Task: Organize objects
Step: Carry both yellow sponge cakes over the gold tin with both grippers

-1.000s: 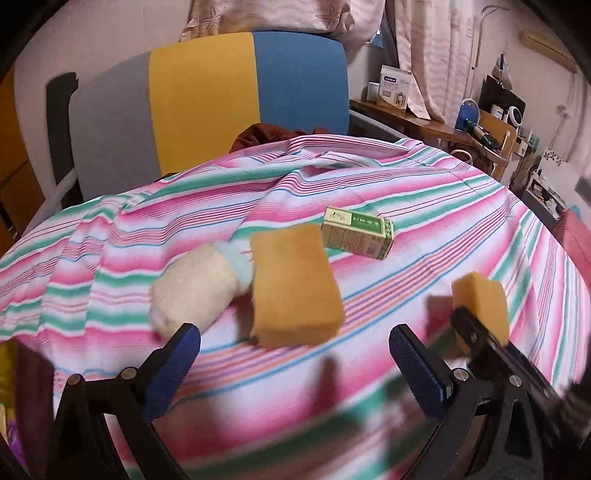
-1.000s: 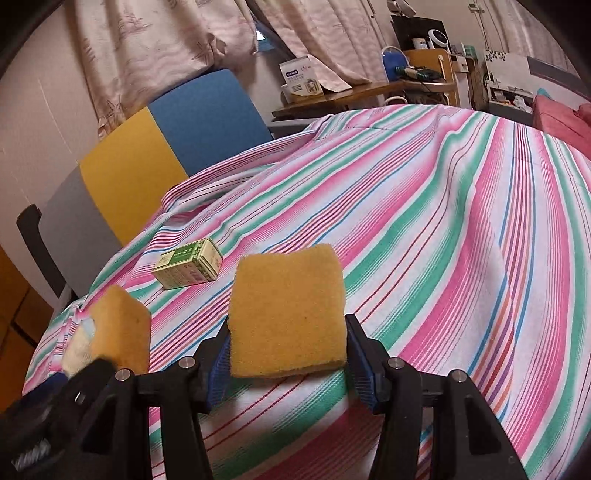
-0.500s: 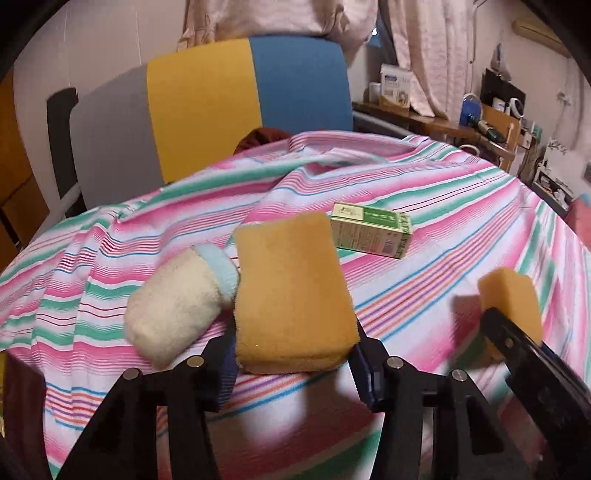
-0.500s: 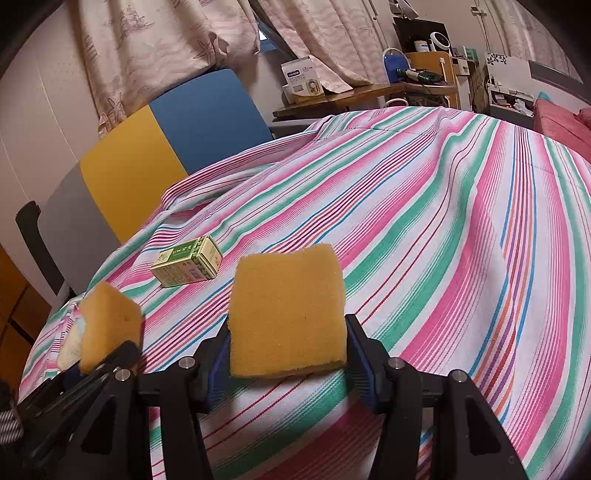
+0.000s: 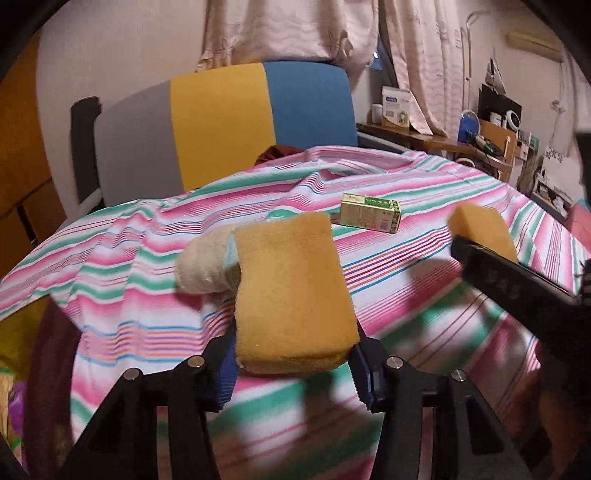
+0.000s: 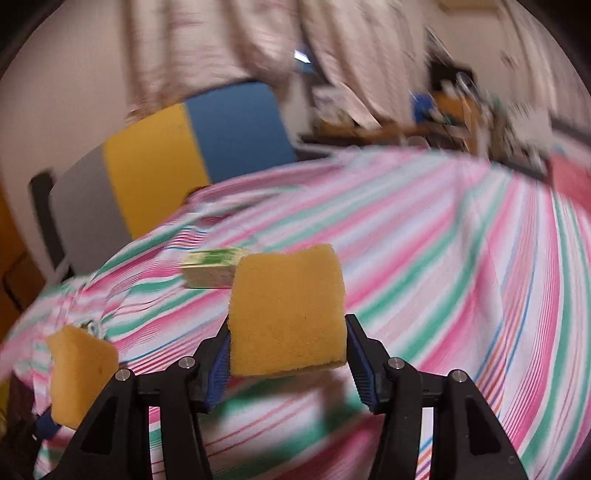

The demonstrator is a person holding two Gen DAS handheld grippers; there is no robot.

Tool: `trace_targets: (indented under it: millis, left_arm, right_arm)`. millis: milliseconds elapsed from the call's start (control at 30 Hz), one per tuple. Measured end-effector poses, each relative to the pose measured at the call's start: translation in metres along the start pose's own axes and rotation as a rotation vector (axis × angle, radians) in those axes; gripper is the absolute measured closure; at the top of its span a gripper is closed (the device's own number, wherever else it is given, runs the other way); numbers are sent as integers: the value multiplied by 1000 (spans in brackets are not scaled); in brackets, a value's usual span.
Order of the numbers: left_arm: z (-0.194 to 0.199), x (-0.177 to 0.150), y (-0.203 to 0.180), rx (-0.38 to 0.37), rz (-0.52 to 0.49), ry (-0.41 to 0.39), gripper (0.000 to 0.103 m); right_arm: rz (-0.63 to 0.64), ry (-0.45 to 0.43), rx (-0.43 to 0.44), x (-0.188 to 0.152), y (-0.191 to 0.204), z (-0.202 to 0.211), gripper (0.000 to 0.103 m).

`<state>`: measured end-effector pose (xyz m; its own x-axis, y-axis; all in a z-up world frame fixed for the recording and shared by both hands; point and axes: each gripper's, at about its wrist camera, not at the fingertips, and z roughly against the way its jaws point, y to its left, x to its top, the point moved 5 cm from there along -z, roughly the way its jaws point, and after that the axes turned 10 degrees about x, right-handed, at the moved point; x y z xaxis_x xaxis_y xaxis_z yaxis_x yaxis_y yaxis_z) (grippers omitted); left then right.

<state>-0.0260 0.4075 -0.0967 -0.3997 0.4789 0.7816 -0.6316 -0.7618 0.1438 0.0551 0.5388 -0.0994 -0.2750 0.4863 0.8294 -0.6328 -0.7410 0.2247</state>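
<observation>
place: lived-in home room | cues: pale pink curtains (image 5: 295, 33); striped cloth (image 5: 424, 266) over the surface; grey-yellow-blue chair back (image 5: 221, 125); cluttered wooden side desk (image 5: 436, 142) by the wall

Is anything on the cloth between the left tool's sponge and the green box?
Nothing visible. The sponge in the left tool has bare striped cloth ahead up to the green box; the sock lies off to its left.
</observation>
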Motion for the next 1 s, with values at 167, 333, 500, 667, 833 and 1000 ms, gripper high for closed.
trace_targets:
  millis: [167,333,500,667,833,1000]
  left_arm:
    - [19,-12,6,-6,16,-17,51]
    - [42,-23,10,-34,25,-45,51]
    - [57,-38,21,-54,46,-29,51]
    - [74,-52,36,-32,47,-34,51]
    - [91,-50,59,-31,79,-34,51]
    - [103,-47,100,5,164,-7,51]
  right_arm:
    - [159,3,78,-1,34,0,47]
    - [133,6,82,-1,30,-1,47]
    - [85,42,89,-3,24,-9,47]
    - [119,38,79,-4,30,-7,47]
    - [179,35,79,-5,41,-5,47]
    - [208,37,89,-6,47,-4,47]
